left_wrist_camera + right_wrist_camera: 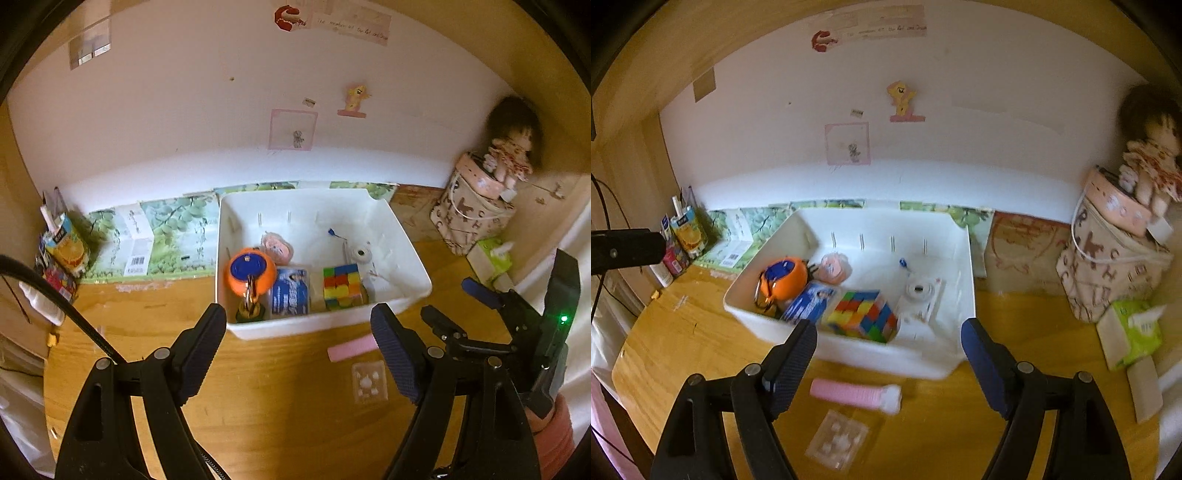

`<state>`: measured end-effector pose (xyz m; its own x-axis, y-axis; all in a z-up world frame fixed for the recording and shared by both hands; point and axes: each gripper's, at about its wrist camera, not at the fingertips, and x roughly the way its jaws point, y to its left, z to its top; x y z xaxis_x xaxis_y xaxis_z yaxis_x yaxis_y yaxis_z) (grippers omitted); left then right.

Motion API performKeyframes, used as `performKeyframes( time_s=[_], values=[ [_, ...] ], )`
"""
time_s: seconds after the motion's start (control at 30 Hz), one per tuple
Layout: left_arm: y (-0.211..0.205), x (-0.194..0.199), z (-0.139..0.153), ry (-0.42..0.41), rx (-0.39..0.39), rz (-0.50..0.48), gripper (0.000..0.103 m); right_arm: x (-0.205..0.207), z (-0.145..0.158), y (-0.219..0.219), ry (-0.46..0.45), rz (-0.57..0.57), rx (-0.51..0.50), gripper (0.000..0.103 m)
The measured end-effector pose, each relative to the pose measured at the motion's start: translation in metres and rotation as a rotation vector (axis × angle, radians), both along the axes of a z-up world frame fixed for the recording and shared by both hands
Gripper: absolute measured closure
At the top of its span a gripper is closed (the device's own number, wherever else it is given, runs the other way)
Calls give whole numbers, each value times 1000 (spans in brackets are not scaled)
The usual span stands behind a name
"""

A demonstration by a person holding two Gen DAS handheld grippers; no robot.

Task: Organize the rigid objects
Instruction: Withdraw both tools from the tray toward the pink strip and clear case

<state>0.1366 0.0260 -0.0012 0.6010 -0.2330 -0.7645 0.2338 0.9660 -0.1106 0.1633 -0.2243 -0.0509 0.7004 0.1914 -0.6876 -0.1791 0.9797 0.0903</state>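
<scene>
Left wrist view: a white bin [402,258] on the bench [280,398] holds an orange ball [251,277], blue pack [290,293] and multicoloured cube [341,286]. Left gripper [299,343] gapes wide, empty.

Right wrist view: right gripper [888,352] hangs wide, empty, over a pink tube [855,395] lying before the bin.

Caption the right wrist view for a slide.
Open right gripper above the desk, facing a white bin holding a colour cube; a pink tube lies outside.

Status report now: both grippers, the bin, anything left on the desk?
Left gripper open, empty. Right gripper open, empty. White bin holds cube, orange ball, blue pack. Pink stick and clear tray outside, before bin.
</scene>
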Motion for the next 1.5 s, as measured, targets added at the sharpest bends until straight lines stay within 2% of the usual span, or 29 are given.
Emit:
performKeyframes(
  time_s=[0.37, 0.53, 0.73, 1.2, 1.5],
  values=[
    [33, -55, -25, -10, -57, -23, 20, -72, -13, 26, 45, -41, -40, 22],
    [44, -72, -39, 12, -96, -31, 20, -91, -20, 33, 82, -56, -36, 22],
    [55, -83, -52, 35, -142, -24, 20, -113, -27, 39, 116, -67, -77, 22],
    [43, -93, -88, 81, -147, -55, 20, -131, -42, 35, 153, -88, -121, 22],
    [26, -74, -110, 161, -159, -75, 20, -125, -62, 37, 194, -32, -148, 22]
  ],
)
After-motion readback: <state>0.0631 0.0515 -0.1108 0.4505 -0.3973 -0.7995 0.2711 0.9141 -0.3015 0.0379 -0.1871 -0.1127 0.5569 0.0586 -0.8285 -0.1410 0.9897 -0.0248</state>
